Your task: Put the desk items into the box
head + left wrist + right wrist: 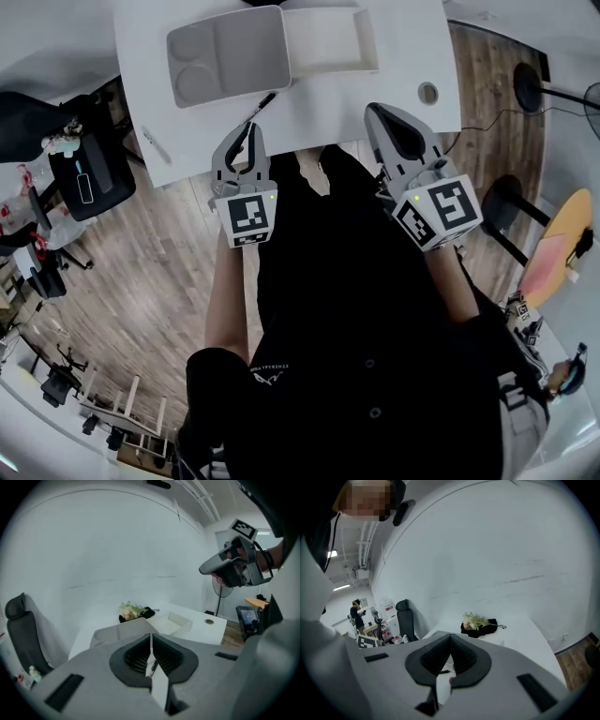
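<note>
White table (394, 84) runs along the twelve o'clock edge of the head view, with wood floor (141, 281) under it and the person's dark clothing filling the middle. On the table the open white box (364, 42) sits at roughly twelve o'clock from both tools. A grey tray (225, 52) touches its nine o'clock side. A dark pen (261, 105) lies just at twelve o'clock of the left tool (251, 129), and a pale stick (155, 145) lies near the table edge at its ten o'clock. Neither item is in the box.

The left tool is clenched, its pads meeting with nothing between them. The right tool (380, 114) is likewise clenched and empty. Both are held short of the table, one on each side of the body, with their noses aimed at it. This reads as a ready stance, with the left tool lined up on the pen as the nearest target. Its jaws would have to part first.

I cannot tell whether the grey tray is a lid or an insert, nor what the pale stick is. A thin dark streak below the left tool's pads may be the pen. Flowers (478, 623) on a dark cloth at the table's far end show only in the tool views, because the head view cuts that end off.
</note>
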`<action>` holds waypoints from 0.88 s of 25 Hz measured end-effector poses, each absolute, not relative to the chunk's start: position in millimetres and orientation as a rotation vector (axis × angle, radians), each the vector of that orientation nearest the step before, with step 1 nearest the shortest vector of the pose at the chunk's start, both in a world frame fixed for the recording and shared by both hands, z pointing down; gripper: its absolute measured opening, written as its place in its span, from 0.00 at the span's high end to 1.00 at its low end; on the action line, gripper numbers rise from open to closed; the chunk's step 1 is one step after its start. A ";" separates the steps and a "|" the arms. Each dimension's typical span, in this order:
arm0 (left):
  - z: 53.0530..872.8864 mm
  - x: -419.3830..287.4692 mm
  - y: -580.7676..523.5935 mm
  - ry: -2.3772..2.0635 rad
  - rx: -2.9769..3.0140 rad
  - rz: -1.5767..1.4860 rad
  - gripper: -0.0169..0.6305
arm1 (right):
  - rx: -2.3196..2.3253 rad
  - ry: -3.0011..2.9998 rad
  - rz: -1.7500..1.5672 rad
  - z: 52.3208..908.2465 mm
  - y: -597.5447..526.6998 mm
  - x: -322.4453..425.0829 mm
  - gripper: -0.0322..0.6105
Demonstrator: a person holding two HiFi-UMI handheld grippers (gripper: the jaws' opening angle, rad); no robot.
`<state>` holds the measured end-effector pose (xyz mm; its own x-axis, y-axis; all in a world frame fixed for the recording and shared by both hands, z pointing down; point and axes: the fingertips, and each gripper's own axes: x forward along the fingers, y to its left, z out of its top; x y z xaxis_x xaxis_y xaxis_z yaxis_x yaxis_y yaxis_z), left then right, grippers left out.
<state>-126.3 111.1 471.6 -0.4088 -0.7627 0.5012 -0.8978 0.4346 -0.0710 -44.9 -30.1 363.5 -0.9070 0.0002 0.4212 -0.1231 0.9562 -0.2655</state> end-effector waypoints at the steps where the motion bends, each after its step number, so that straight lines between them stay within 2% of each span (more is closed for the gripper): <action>1: 480.6 -126.6 110.5 -2.256 1.431 0.482 0.96 | 0.112 -2.677 0.404 365.0 -29.4 -45.6 0.95; 5: 518.3 -123.5 104.8 -2.106 1.538 0.529 0.95 | 0.214 -2.662 0.429 371.6 -26.7 -45.9 0.95; 10: 558.7 -118.9 100.3 -1.956 1.633 0.613 0.85 | 0.351 -2.634 0.465 382.0 -23.3 -35.7 0.95; 22: 645.1 -142.8 117.7 -1.771 1.518 0.803 0.84 | 0.573 -2.579 0.505 397.4 -12.1 -16.8 0.95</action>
